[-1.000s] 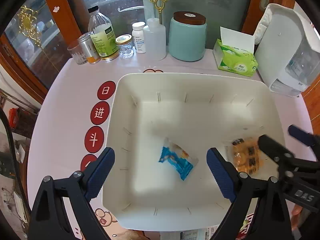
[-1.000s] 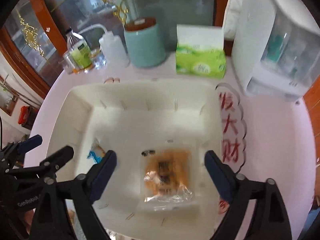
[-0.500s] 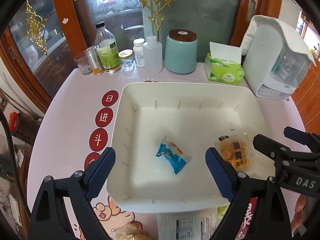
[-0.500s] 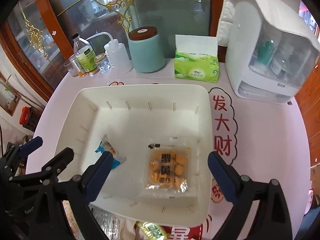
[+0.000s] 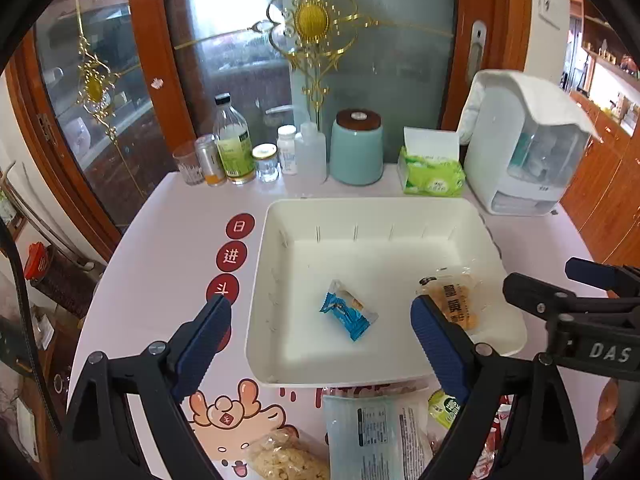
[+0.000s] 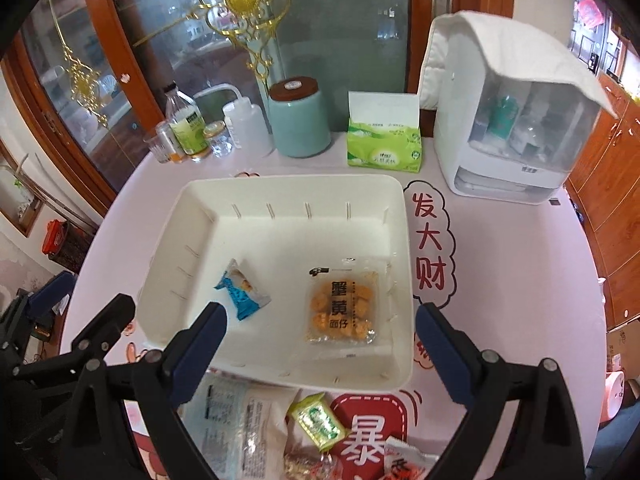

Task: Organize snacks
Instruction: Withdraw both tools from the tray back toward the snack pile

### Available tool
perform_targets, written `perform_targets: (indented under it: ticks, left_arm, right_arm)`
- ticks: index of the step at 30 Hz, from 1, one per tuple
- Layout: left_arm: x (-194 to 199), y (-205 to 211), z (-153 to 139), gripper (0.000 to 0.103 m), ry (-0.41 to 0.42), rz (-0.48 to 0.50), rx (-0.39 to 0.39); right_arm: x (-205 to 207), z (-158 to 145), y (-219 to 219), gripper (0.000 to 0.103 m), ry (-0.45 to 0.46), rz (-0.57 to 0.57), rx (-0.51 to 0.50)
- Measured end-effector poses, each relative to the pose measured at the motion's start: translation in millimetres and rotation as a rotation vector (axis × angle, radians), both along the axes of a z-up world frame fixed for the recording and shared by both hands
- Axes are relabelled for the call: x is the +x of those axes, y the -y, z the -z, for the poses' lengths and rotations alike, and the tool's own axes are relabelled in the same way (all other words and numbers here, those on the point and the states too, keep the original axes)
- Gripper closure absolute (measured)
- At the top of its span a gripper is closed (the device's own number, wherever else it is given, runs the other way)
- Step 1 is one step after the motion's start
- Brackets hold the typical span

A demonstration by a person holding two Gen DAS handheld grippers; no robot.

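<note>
A white bin (image 5: 276,216) (image 6: 404,248) sits on the pink table. Inside lie a blue snack packet (image 5: 347,310) (image 6: 240,293) and a clear packet of orange snacks (image 5: 456,304) (image 6: 343,305). My left gripper (image 5: 320,334) is open and empty, raised above the bin's near edge. My right gripper (image 6: 320,340) is open and empty, also raised above the near edge. Loose snacks lie on the table in front of the bin: a large white packet (image 5: 368,436) (image 6: 236,428), a small green packet (image 5: 446,406) (image 6: 318,422), and a bag of beige snacks (image 5: 284,458).
Along the table's back stand bottles and jars (image 5: 234,148), a teal canister (image 5: 356,148), a green tissue box (image 5: 432,172) and a white dispenser (image 5: 520,148). A glass cabinet door is behind. The right gripper shows at the right in the left wrist view (image 5: 580,304).
Both grippers have pulled up and back from the bin, open and empty. The two packets stay lying in the bin. Loose snacks in front of the bin have come into view.
</note>
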State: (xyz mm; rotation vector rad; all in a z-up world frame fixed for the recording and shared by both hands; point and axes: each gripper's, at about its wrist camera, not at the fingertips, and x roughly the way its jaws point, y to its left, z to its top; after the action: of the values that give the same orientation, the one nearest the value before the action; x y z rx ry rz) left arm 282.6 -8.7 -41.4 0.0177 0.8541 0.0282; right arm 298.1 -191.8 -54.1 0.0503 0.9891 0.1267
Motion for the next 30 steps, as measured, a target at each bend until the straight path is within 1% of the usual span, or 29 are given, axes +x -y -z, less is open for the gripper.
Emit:
perform_targets:
  ticks: [3,10,14,20,24,30]
  left_arm:
    - [-16,-4,-13,0.013,0.029,0.009,-0.003]
    - [-54,-14,-40,0.013,0.024,0.067,-0.056]
    - [-83,-21,-56,0.012,0.038,0.087,-0.046]
    - [-127,-32,-71,0.012,0.066,0.106,-0.038]
    - [-159,-32,-79,0.011,0.092,0.113,-0.015]
    - [-204,-32,-85,0.011,0.126,0.136,-0.031]
  right_arm:
    - [-18,-16,-1,0.007,0.031,0.002,0.001]
    - [-70,-48,-10,0.007,0.091,0.022,-0.004]
    - [-104,-62,-20,0.007,0.131,0.016,0.007]
    - [-157,-74,-39,0.007,0.167,-0.014,0.004]
    - [-188,-81,-49,0.007,0.180,-0.038,-0.005]
    - [-233,-87,-51,0.007,0.201,-0.043,-0.021]
